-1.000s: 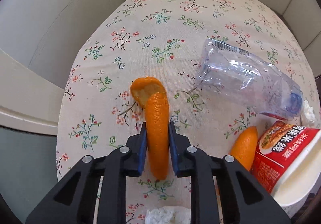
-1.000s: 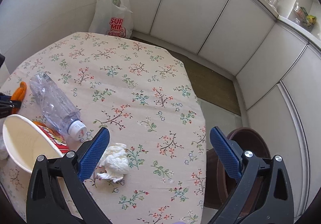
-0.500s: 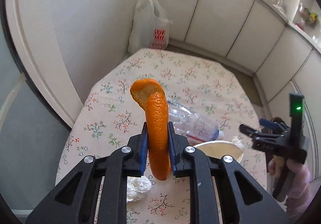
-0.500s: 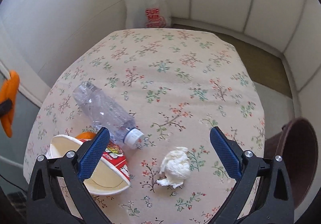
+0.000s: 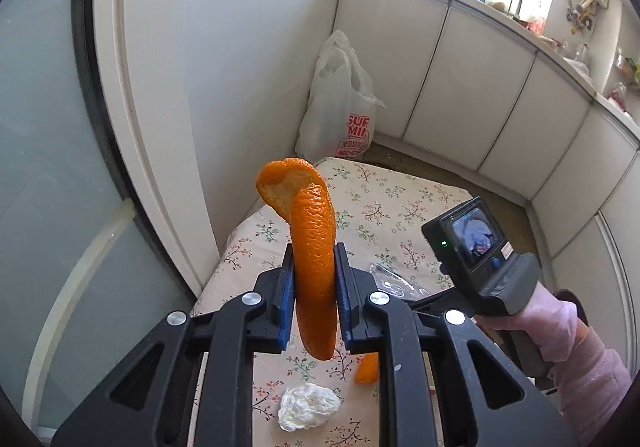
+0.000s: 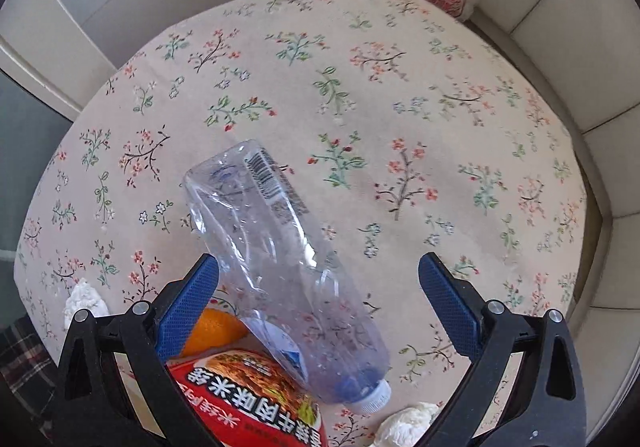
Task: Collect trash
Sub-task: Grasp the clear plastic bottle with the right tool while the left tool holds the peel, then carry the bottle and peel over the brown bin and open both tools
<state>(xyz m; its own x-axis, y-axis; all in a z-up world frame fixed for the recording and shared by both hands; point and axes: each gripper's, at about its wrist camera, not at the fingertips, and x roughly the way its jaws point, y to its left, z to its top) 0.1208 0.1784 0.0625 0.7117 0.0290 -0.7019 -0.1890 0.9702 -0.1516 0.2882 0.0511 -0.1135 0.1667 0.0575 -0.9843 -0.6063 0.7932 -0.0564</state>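
up above the tabletop (image 5: 384, 199), the left gripper (image 5: 314, 299) has its jaws clenched on a curled orange peel (image 5: 312, 247). meanwhile the right gripper (image 6: 318, 299) hangs with jaws spread wide over a clear plastic bottle (image 6: 280, 247) lying on the floral cloth beside a red noodle cup (image 6: 248, 399).

The left gripper (image 5: 314, 289) is clamped on a peel (image 5: 310, 247), raised over the bench's near edge. The right gripper (image 6: 318, 301) gapes wide, angled down at the bench.

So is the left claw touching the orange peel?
Touching. The left wrist view shows the left claw pressing both blue pads against the peel.
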